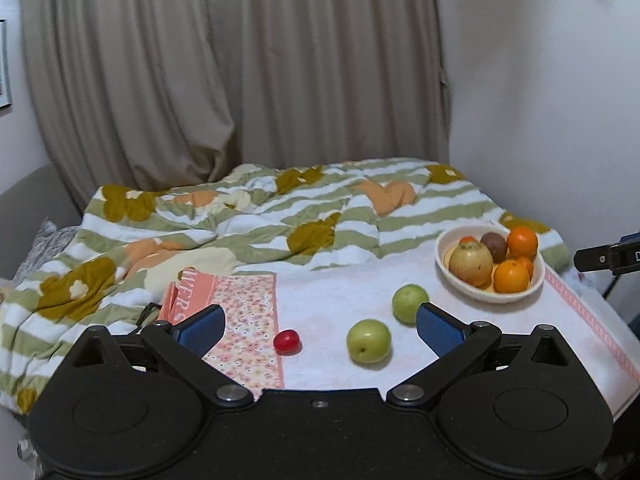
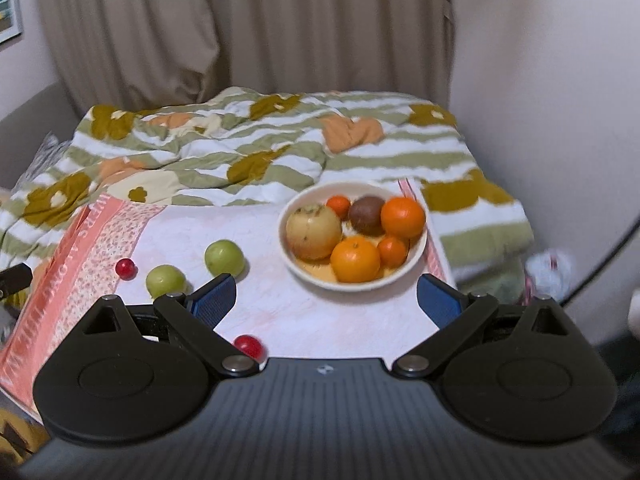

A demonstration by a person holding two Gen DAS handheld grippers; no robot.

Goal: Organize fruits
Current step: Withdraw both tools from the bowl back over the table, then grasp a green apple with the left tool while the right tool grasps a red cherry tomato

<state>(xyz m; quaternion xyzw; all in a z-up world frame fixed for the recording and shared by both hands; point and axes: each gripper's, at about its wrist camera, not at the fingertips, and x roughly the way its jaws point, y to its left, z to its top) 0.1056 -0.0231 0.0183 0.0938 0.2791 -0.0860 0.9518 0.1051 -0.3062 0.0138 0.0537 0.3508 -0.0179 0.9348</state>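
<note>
A cream bowl (image 1: 452, 276) (image 2: 416, 262) holds several oranges, a brown kiwi and a large tan fruit. On the pale pink cloth lie two green fruits (image 1: 368, 341) (image 1: 409, 303) and a small red fruit (image 1: 287, 342). The right wrist view shows the same green fruits (image 2: 165, 280) (image 2: 224, 258), that red fruit (image 2: 125, 268) and a second red one (image 2: 248, 346) near the front edge. My left gripper (image 1: 320, 330) is open, just short of the nearer green fruit. My right gripper (image 2: 325, 300) is open in front of the bowl, holding nothing.
A green-striped flowered duvet (image 1: 240, 216) is bunched behind the cloth. A pink floral printed sheet (image 1: 248, 332) lies at the cloth's left. Curtains and a white wall stand behind. The right gripper's tip (image 1: 608, 258) shows at the left wrist view's right edge.
</note>
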